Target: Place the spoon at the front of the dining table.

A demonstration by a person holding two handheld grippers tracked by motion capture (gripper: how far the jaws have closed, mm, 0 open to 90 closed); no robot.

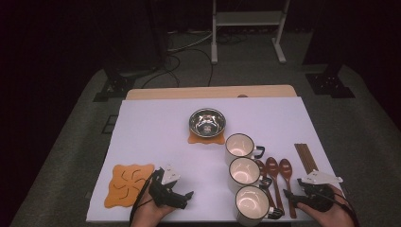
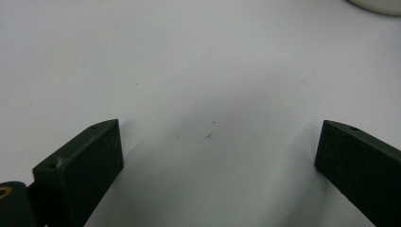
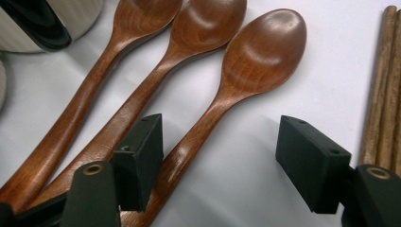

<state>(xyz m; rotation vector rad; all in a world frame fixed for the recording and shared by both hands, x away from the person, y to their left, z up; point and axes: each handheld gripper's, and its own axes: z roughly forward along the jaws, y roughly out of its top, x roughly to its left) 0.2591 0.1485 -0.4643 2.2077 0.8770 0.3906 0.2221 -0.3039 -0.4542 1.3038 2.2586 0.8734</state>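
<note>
Spoon: a brown wooden spoon point(image 3: 246, 71), rightmost of three on the white table point(image 1: 156, 127), lies between the jaws, unpinched.
Right gripper point(image 3: 220, 156): spread.
Left gripper point(image 2: 215, 156): spread over bare table, near an orange mat point(image 1: 127, 183).

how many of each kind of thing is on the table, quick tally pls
mugs: 3
wooden spoons: 3
steel bowl: 1
orange mats: 2, one lying under the bowl
chopsticks: 1 bundle; the number of sticks is too small to tell
total: 10, counting the bundle as one
</note>
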